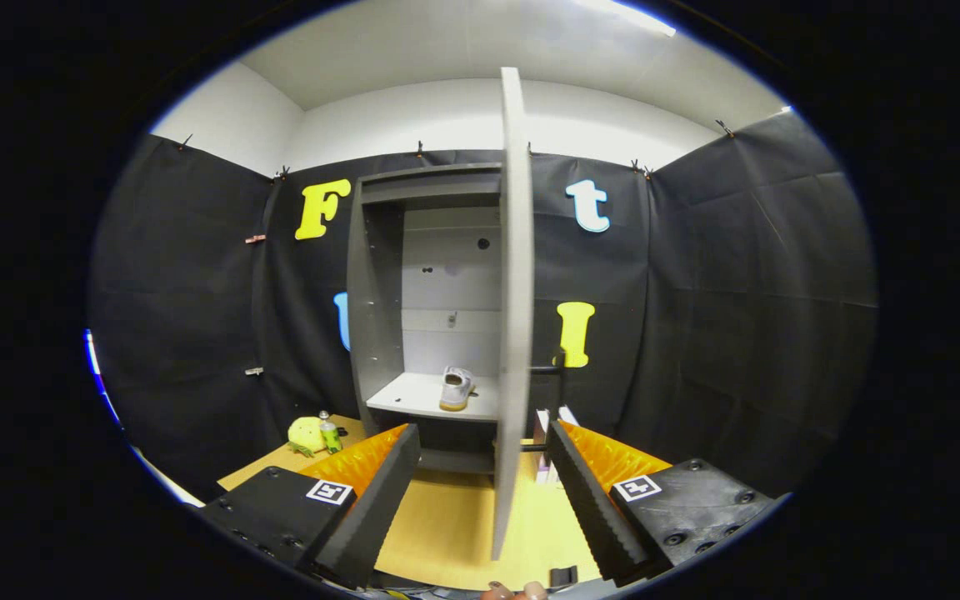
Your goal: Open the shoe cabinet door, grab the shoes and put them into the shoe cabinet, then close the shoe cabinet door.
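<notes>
- Gripper [480, 467]: jaws wide, straddling the door [513, 317] edge without pressing, likely to swing it closed.
- Shoe [456, 388] already stands on the cabinet [376, 292] shelf, near its front edge.

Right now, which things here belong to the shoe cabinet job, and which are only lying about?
For the job:
- shoe cabinet
- cabinet door, open, its edge between the open fingers of the gripper
- shoe, on the cabinet shelf

Lying about:
- yellow toy beside the cabinet
- small green bottle next to it
</notes>
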`<control>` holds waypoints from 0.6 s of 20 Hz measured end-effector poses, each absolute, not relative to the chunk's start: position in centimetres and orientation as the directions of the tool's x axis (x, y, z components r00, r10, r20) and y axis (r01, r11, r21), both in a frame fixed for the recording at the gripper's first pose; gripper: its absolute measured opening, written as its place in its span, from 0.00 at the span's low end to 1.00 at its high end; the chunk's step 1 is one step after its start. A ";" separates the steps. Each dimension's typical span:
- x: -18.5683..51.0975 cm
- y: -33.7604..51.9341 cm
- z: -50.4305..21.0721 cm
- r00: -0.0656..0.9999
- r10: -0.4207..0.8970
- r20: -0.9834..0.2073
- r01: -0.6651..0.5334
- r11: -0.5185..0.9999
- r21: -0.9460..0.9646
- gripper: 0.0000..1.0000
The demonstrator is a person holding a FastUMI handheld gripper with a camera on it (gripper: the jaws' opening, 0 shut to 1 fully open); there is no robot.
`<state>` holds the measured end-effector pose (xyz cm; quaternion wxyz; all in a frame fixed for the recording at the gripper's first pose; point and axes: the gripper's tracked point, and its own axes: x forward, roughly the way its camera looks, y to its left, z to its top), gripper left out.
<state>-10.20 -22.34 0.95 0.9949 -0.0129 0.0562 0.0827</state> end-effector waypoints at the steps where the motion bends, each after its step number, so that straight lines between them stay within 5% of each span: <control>1: -9.8 -23.6 0.9 0.981 0.159 -0.114 -0.162 0.987 -0.015 0.97; 12: -1.7 -30.4 -1.8 0.970 0.190 -0.154 -0.187 0.982 0.032 0.98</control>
